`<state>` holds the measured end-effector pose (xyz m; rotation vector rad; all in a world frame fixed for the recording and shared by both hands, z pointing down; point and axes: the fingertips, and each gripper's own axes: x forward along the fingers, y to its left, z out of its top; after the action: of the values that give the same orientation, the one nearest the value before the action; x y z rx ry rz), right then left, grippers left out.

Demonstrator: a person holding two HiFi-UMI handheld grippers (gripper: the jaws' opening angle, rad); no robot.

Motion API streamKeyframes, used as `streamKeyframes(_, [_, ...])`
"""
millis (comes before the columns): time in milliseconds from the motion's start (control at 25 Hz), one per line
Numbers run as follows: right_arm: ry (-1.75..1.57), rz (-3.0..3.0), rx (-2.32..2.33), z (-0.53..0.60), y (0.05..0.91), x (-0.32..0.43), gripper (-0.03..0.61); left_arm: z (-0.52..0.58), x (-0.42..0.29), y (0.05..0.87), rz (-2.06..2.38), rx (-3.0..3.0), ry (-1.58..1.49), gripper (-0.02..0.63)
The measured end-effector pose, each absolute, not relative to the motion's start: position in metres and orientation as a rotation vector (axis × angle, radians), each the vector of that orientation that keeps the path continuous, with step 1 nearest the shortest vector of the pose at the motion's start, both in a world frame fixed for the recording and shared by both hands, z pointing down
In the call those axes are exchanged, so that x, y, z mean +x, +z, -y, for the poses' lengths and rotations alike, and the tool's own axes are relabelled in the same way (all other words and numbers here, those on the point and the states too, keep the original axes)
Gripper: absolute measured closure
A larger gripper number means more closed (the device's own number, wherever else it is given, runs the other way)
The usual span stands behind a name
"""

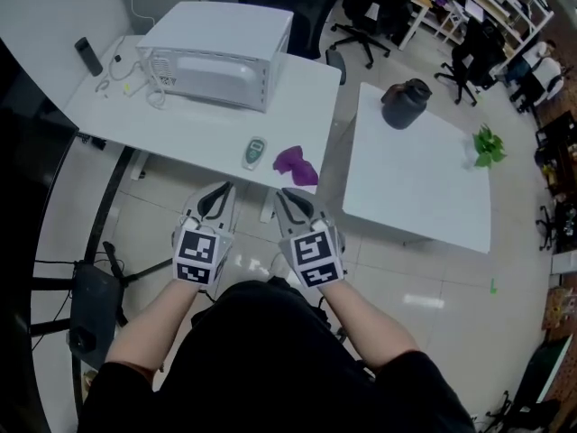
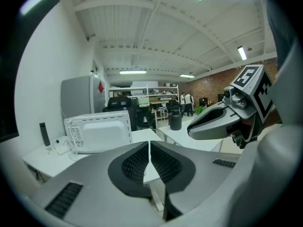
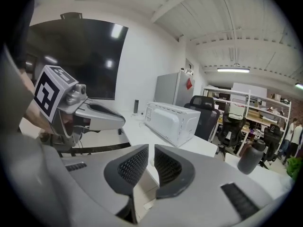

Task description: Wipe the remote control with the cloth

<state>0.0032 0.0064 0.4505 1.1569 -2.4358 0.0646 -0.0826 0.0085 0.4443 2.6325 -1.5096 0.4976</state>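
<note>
Remote control [image 1: 255, 152] flat on white table [image 1: 180, 124] near front edge, long axis running away from person. Purple cloth [image 1: 297, 165] just right of it. Microwave [image 1: 219, 54] behind. Grippers short of table, nothing in way: left gripper [image 1: 219, 192] jaws together, empty; right gripper [image 1: 288, 197] narrow gap, nothing between

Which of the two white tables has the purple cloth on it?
The left table, the one with the microwave; the cloth lies beside the remote control. The right table holds a dark jug.
</note>
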Motion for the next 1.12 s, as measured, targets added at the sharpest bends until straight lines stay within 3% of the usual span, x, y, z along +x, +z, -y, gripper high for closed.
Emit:
streamKeyframes(120, [0.045, 2.451, 1.182, -0.021, 0.440, -0.002, 0.563, -0.021, -0.087, 0.438, 1.507, 2.655, 0.489, 0.612])
streamKeyframes(1120, [-0.018, 2.460, 1.221, -0.053, 0.421, -0.005, 0.565, -0.051, -0.067, 0.426, 1.438, 2.766, 0.497, 0.612])
